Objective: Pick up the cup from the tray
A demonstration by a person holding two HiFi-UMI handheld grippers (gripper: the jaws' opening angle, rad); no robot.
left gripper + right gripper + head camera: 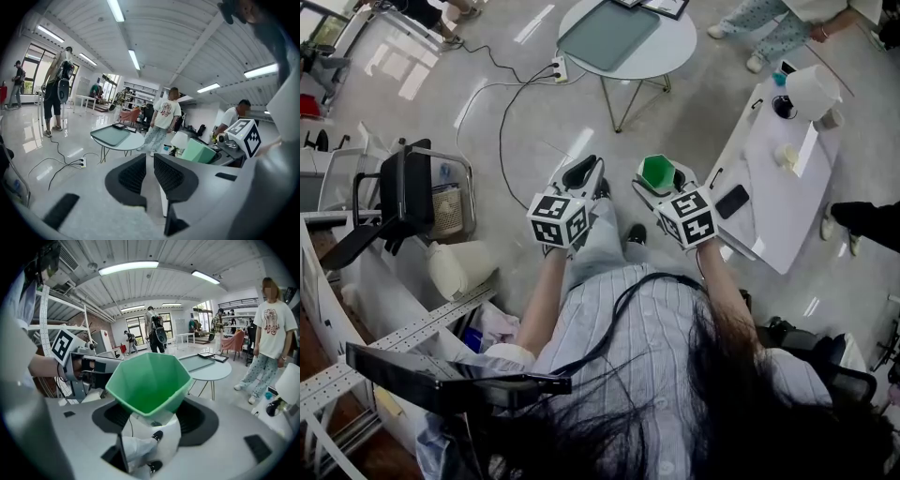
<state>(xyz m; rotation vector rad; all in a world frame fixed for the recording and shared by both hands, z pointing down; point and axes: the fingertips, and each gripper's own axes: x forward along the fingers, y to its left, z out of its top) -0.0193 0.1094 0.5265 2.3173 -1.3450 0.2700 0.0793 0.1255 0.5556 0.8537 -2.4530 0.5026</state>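
Observation:
A green, faceted cup (657,171) sits between the jaws of my right gripper (661,174), which is shut on it and held in the air in front of the person's body. In the right gripper view the cup (149,380) fills the middle with its open mouth facing the camera, and the pads of the right gripper (154,416) press on its sides. My left gripper (581,174) hangs beside it, shut and holding nothing. In the left gripper view, that gripper's (150,171) jaws stand almost together, with the cup (199,151) to the right. The grey-green tray (609,33) lies on the round table.
The round white table (670,52) stands ahead on thin legs. A long white table (778,178) at the right carries a phone (732,201) and a white lamp (811,91). A power strip (558,67) and cables lie on the floor. A chair (412,192) stands at the left. A person (272,329) is standing nearby.

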